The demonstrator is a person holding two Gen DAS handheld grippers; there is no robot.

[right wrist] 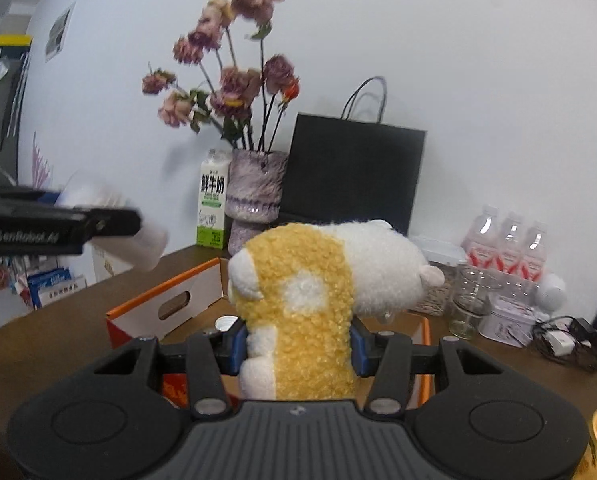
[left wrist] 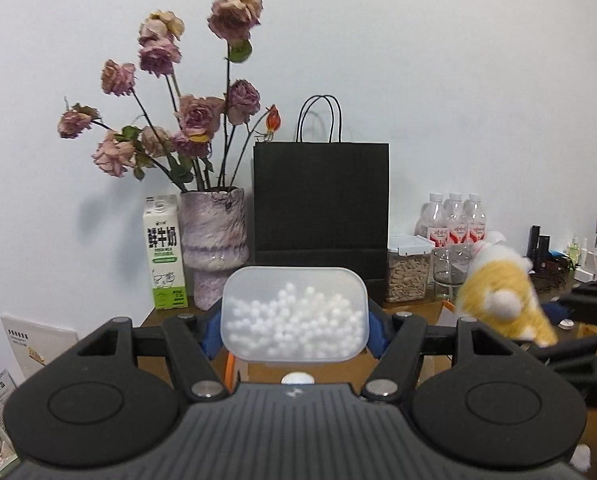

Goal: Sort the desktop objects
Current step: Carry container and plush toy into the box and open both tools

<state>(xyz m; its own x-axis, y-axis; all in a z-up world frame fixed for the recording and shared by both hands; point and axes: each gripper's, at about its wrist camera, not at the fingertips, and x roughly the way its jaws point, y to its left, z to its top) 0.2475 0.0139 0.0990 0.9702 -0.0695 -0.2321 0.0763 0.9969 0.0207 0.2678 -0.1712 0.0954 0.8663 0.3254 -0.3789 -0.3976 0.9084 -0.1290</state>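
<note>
Hand-held gripper point(right wrist: 298, 350) around plush toy point(right wrist: 310, 304)

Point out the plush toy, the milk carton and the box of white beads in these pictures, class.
plush toy point(right wrist: 302, 312): right wrist view, on its yellow back.
milk carton point(left wrist: 164, 252): left wrist view, on its printed front face.
box of white beads point(left wrist: 294, 312): left wrist view, on its translucent front wall.

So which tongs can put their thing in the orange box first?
Probably the right. The right tongs hold the plush toy directly over the open cardboard box. The left tongs grip the tub of white beads further to the side.
</note>
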